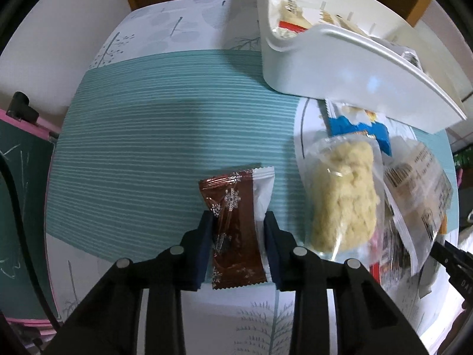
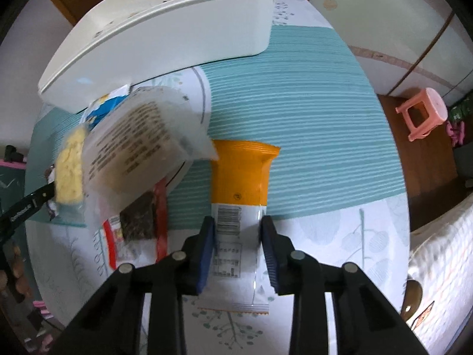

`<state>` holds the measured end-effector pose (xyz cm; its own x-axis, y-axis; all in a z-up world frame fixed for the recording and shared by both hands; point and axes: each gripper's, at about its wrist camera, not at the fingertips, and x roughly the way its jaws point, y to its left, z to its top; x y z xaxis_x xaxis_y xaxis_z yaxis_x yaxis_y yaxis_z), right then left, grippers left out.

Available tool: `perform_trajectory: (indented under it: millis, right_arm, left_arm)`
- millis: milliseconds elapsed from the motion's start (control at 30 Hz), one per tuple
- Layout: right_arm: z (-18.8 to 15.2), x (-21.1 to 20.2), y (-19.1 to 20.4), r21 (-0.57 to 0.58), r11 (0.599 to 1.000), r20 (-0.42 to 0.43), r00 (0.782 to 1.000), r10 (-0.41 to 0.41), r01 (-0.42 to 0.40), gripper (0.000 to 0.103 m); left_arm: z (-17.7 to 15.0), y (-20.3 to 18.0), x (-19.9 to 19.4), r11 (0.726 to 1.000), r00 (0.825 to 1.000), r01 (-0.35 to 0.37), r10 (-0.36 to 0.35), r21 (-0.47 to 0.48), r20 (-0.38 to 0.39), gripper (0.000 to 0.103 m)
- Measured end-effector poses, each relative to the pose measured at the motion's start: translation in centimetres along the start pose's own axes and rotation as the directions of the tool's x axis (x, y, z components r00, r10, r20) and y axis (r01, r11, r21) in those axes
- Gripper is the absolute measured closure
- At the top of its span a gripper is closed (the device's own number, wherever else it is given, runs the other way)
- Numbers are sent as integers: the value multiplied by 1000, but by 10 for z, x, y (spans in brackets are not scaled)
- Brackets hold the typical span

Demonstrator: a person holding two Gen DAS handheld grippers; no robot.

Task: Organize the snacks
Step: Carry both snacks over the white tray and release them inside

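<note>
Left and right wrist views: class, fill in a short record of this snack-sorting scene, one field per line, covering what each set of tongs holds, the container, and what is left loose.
Left tongs: shut on brown snack packet
Right tongs: shut on orange and white snack packet
Container: white bin, some packets already inside
Loose pile: clear bag of pale yellow snack, blue and white packet, printed clear packet
Surface: teal striped mat
</note>
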<state>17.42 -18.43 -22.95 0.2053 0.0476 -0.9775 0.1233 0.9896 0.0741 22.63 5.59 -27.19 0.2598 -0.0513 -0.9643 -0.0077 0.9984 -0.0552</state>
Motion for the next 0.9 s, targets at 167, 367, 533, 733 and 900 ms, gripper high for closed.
perform_trajectory:
  millis: [167,367,533,733,900]
  right_arm:
    - [-7,-13,0,-8,999,26,999,32,-32,72]
    - [-17,-43,-13,-10,998,77,995,69,-68,72]
    - [-15,-71,-19,-30,994,137,984,109,-106,72]
    - [5,-116,-7,-91,984,235,957,168,-150,72]
    - [39,-157,10,-155,974,327,922,207,-164,72]
  left_arm:
    - [-14,-1,-16,999,999,38,-38,14,33,73]
    - [-26,-11,-54,994,991,106,-108,32,82,73]
    - [-22,-21,-91,984,977,159,-168,76,134,73]
    - [-2,-48,-139,964,948,208,-240,166,209,73]
    - [30,-67,-180,947,920,215,-278,238,277,73]
